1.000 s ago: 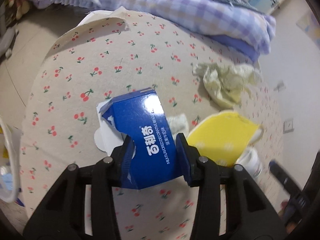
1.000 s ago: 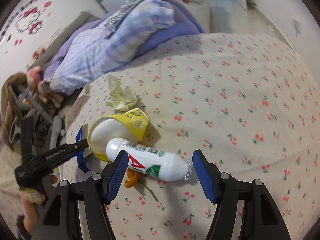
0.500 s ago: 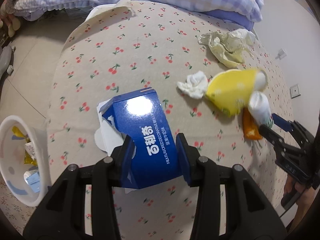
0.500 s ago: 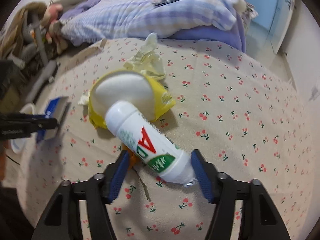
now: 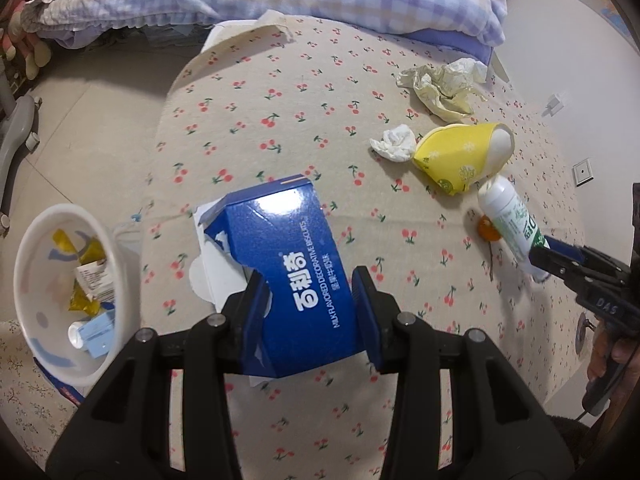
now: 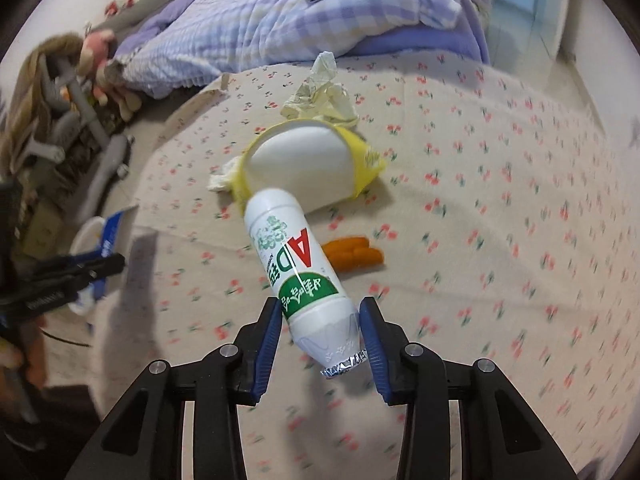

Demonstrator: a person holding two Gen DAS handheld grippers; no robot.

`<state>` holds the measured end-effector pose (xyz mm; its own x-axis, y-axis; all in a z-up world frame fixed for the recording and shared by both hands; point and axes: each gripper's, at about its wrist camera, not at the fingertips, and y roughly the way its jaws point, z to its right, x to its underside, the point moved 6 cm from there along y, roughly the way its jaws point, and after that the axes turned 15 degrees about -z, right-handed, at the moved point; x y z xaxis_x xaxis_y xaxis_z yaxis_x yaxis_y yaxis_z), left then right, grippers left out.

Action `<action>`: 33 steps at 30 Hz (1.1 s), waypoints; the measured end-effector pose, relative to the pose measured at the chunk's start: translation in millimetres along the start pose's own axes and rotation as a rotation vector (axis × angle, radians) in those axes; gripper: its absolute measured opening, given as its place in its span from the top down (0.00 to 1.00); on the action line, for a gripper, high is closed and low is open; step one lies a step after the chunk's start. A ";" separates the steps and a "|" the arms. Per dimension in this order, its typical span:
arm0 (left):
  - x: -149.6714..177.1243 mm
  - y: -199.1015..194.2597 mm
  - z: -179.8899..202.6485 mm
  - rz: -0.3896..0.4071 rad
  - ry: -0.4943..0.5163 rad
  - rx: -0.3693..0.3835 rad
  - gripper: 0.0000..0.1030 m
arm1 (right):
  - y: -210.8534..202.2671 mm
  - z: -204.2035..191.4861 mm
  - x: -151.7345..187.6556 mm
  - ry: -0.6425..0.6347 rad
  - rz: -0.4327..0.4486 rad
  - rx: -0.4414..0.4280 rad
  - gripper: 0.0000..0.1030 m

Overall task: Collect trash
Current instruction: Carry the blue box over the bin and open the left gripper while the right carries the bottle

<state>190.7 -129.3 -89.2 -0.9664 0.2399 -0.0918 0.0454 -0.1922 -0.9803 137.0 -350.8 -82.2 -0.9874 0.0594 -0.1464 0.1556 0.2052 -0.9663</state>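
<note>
A: Left tool (image 5: 312, 312)?
B: We see it clamped on the blue biscuit box (image 5: 288, 276), held above the cherry-print bed (image 5: 280, 92), white bin (image 5: 60, 296) just left of the box.
A: Right tool (image 6: 320, 332)?
B: Its jaws have just been closing; we read them as gripping the white bottle (image 6: 296, 276) near its foil end. Yellow cup (image 6: 308, 160) lies beyond the bottle, orange scrap (image 6: 352, 254) just right of it.

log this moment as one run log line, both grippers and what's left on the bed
left gripper: shut on blue biscuit box | right gripper: jaws just closing on white bottle | left on bed: yellow cup, crumpled paper, tissue
</note>
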 end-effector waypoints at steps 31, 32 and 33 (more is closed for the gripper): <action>47.8 -33.0 -101.9 0.048 -0.123 -0.018 0.57 | 55.1 -88.3 9.4 -0.003 -0.182 -0.108 0.56; 48.4 -33.4 -104.2 0.049 -0.128 -0.017 0.57 | 58.3 -93.6 8.1 -0.020 -0.183 -0.099 0.56; 49.0 -34.2 -107.3 0.050 -0.134 -0.016 0.57 | 62.4 -98.4 7.2 -0.034 -0.189 -0.085 0.56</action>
<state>169.0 -8.9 -79.0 -0.9880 0.1006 -0.1175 0.0974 -0.1857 -0.9778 142.3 -241.5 -122.6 -0.9994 -0.0211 0.0267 -0.0317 0.2917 -0.9560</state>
